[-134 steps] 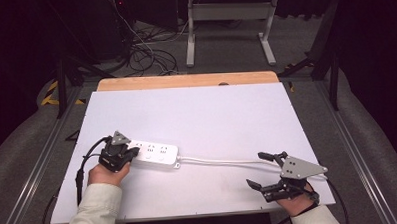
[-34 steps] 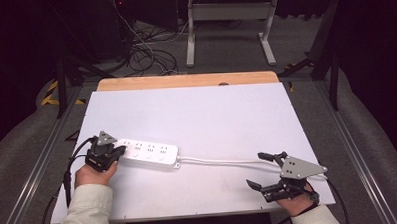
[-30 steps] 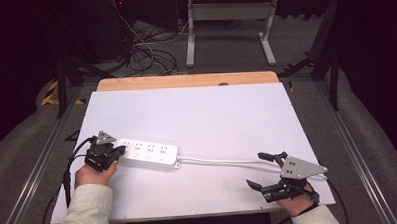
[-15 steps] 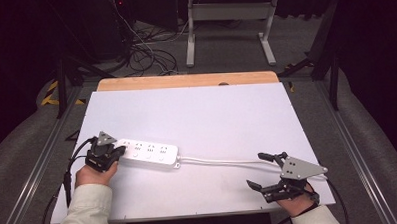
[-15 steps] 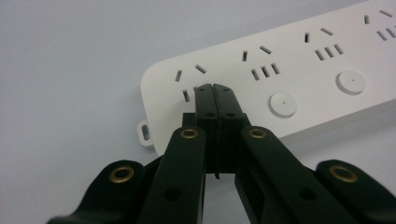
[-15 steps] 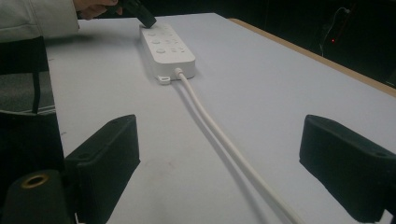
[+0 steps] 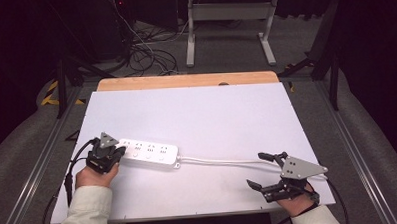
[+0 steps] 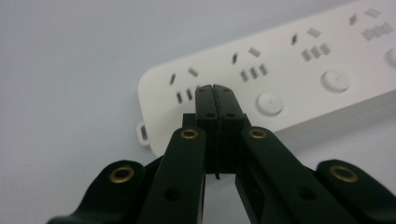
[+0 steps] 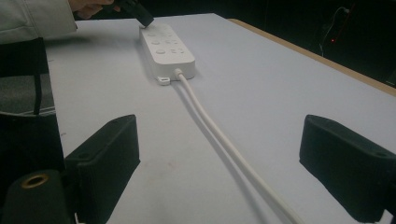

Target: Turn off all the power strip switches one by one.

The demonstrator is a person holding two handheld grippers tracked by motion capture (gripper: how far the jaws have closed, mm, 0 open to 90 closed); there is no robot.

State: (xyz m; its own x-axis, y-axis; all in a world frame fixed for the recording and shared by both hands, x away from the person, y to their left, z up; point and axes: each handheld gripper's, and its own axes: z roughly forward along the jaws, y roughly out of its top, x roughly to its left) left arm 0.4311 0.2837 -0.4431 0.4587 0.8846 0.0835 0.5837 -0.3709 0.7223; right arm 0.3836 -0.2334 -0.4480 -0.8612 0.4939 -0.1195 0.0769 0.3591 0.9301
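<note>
Since the earliest picture the left gripper [image 7: 119,151] has slid back from the top of the power strip [image 7: 149,154] to its left end, while the right gripper [image 7: 261,171] has kept its place at the table's near right corner; over the last second nothing has shifted. The white table [image 7: 196,112] takes up most of the high view, with a strip of bare wood along its far edge and a dark floor with cables and a metal stand beyond. The power strip lies flat on the left half of the table, lengthwise from left to right, its row of sockets and round buttons facing up. Its white cord [image 7: 218,162] leaves the right end and runs across the table toward the right gripper; in the right gripper view the cord [image 9: 219,135] passes over the table between the two black jaws without touching either. That gripper stands wide open, holding nothing, with its grey three-cornered plate on top. The left gripper [image 8: 215,89] is fully closed, its two pads pressed flat against each other with nothing between them, and its tips sit at the strip's end socket [image 8: 182,86], just beside the first round button [image 8: 270,102]; whether they touch the surface I cannot tell. A small mounting tab [image 8: 143,133] juts from the strip's end.
</note>
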